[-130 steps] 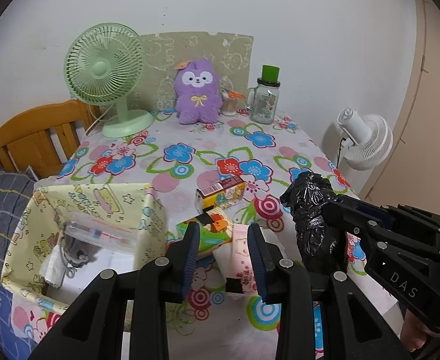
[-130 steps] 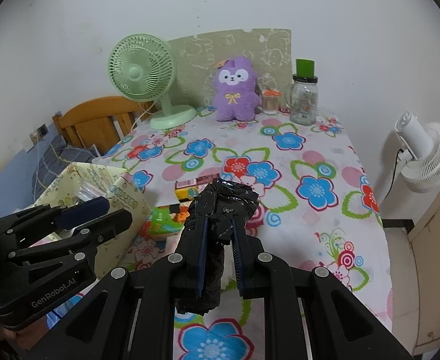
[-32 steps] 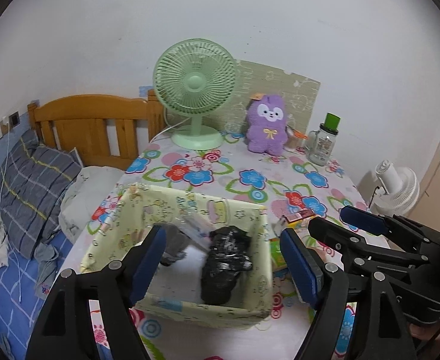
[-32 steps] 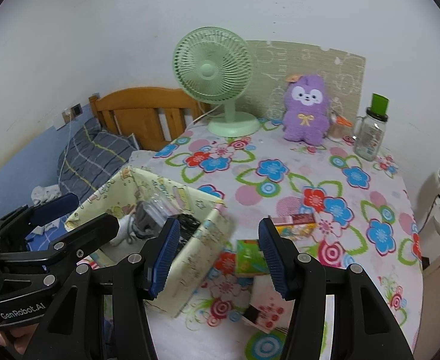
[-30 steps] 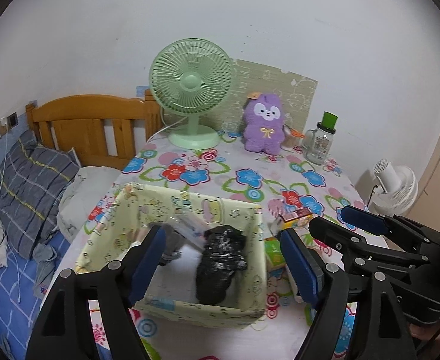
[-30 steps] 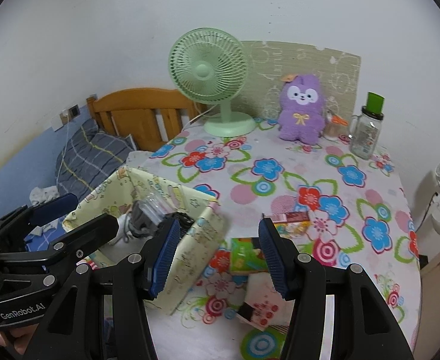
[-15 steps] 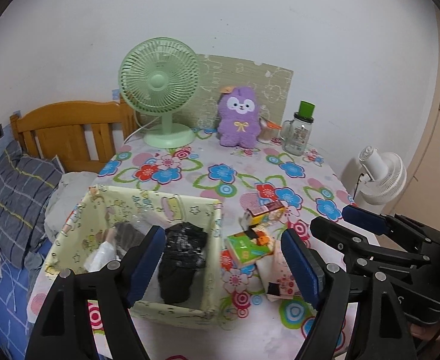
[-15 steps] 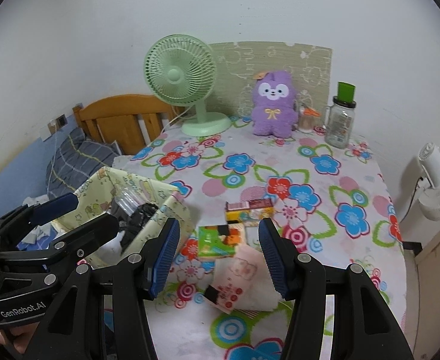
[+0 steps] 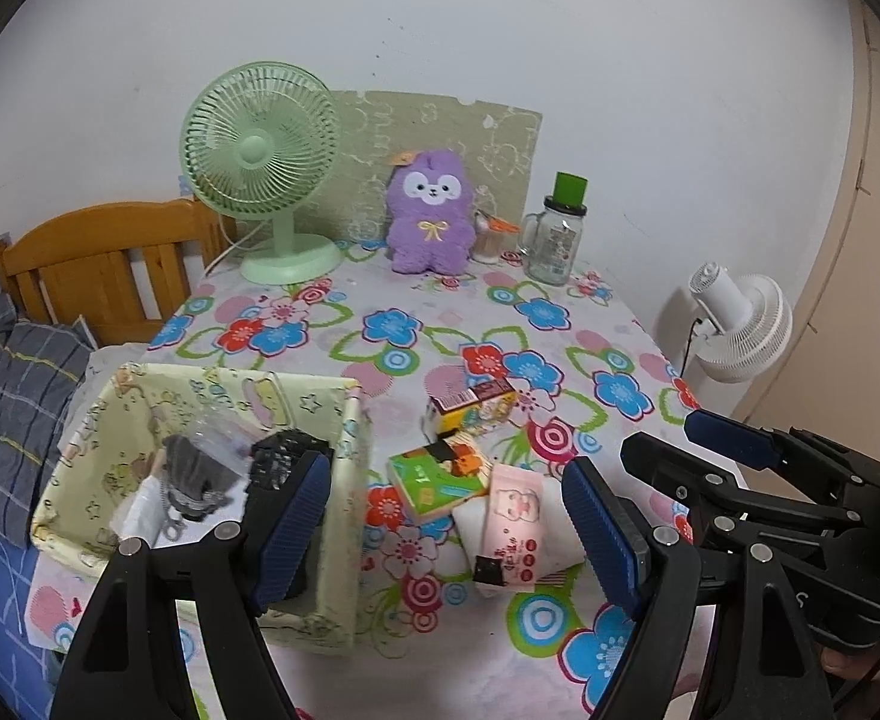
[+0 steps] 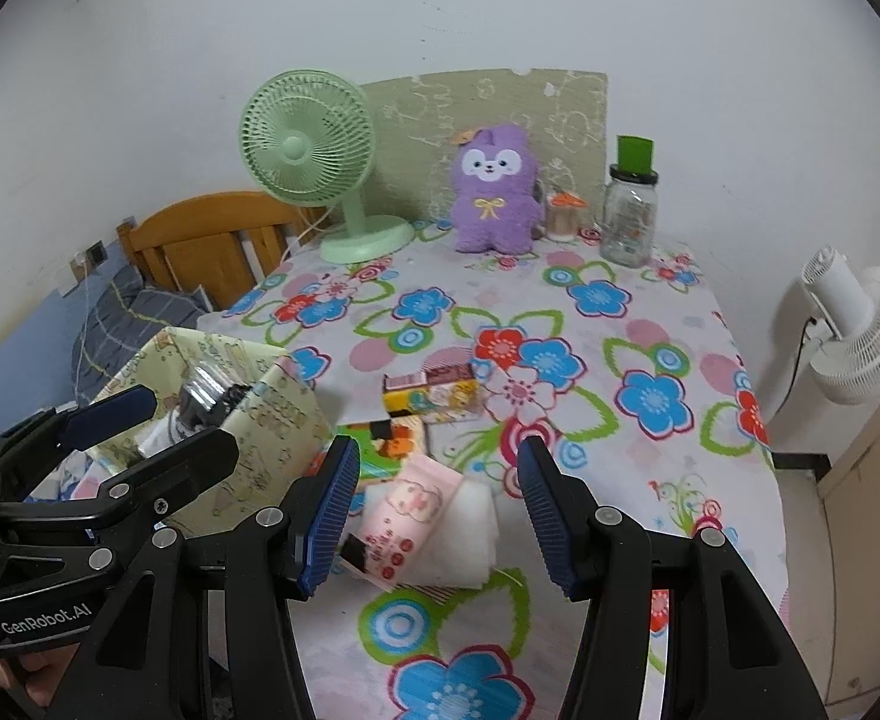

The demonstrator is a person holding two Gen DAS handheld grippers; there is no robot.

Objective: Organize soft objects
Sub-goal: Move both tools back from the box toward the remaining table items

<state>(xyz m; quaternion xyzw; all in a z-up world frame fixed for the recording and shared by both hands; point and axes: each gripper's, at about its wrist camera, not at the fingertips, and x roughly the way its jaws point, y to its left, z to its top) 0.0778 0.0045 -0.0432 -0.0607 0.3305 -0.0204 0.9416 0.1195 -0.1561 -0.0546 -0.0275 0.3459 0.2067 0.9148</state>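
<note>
Two grippers, left (image 9: 445, 522) and right (image 10: 437, 516), both spread, empty; pink tissue pack (image 10: 407, 516) near tablecloth's (image 10: 619, 480) front edge, beside yellow fabric bin (image 9: 344, 480).

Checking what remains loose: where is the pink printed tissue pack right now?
The pink printed tissue pack lies on the floral tablecloth, right of the yellow fabric storage box, just in front of the green snack packet.

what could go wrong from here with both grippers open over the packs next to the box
The pink tissue pack lies across white pads, so the open right gripper might pinch both or slip off.

The green pack sits close against the fabric box, so the open left gripper could snag the wall.

The yellow carton could get nudged.
</note>
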